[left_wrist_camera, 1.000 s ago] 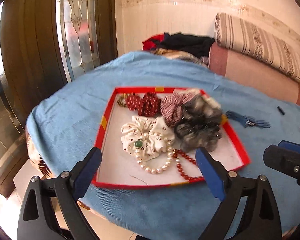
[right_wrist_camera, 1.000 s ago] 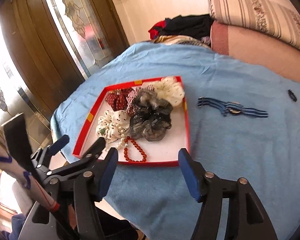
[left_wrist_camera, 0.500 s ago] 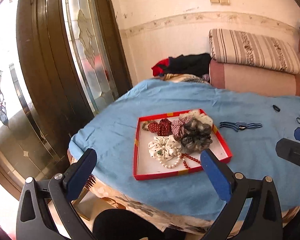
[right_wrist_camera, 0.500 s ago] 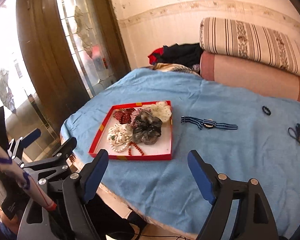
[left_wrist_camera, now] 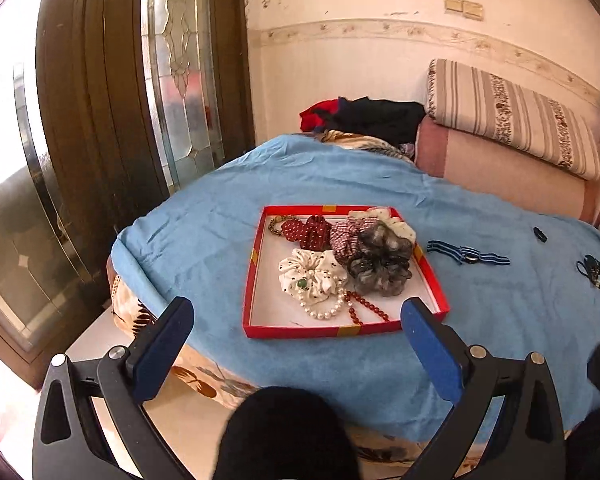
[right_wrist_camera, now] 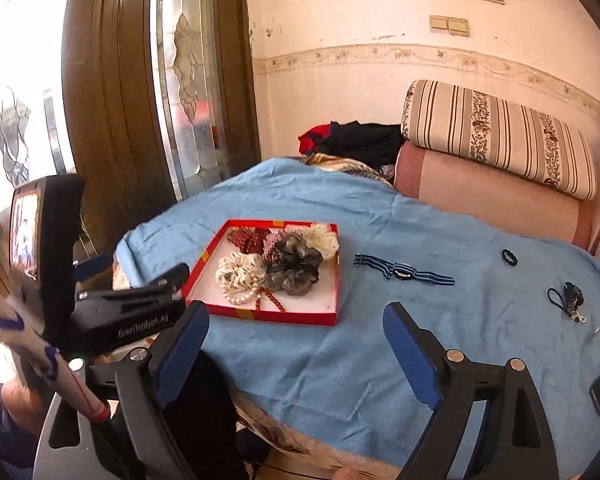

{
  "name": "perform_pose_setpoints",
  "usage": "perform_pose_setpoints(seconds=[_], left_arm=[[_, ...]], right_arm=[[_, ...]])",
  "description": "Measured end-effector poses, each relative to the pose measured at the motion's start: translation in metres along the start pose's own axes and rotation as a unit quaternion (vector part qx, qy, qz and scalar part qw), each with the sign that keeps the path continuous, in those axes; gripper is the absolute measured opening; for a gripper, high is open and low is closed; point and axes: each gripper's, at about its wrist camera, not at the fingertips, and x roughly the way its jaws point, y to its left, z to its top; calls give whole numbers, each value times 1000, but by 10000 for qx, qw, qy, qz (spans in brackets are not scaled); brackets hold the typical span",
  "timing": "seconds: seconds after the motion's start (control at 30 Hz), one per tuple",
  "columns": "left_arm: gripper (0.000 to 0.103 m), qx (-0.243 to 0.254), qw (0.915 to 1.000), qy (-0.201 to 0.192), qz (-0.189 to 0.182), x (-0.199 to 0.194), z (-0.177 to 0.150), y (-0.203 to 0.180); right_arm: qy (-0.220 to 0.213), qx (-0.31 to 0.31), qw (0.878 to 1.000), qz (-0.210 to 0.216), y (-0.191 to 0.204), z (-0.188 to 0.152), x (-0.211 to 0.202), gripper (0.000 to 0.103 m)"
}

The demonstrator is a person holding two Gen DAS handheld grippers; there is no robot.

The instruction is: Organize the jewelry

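Your left gripper (left_wrist_camera: 298,330) gapes wide, empty. Your right gripper (right_wrist_camera: 296,338), jaws just opening, holds nothing; the red tray (right_wrist_camera: 260,314) lies at 11 o'clock.

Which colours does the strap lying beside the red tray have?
Blue with dark stripes; the strap shows best in the right wrist view.

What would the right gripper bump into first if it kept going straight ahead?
Probably the blue cloth on the table. The right gripper is open and empty, aimed at bare cloth just right of the red tray. Depth is hard to judge, so it might clip the tray's corner.
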Motion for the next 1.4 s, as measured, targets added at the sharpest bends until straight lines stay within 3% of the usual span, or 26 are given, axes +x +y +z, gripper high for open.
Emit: perform_pose_setpoints(seconds=[0.6, 1.4], left_arm=[[103, -118, 9989, 403, 211, 53, 3, 14], [103, 98, 9979, 542, 341, 65, -2, 7]], right_arm=[[628, -116, 9979, 59, 5, -3, 57, 92], [807, -48, 9966, 128, -2, -5, 69, 92]])
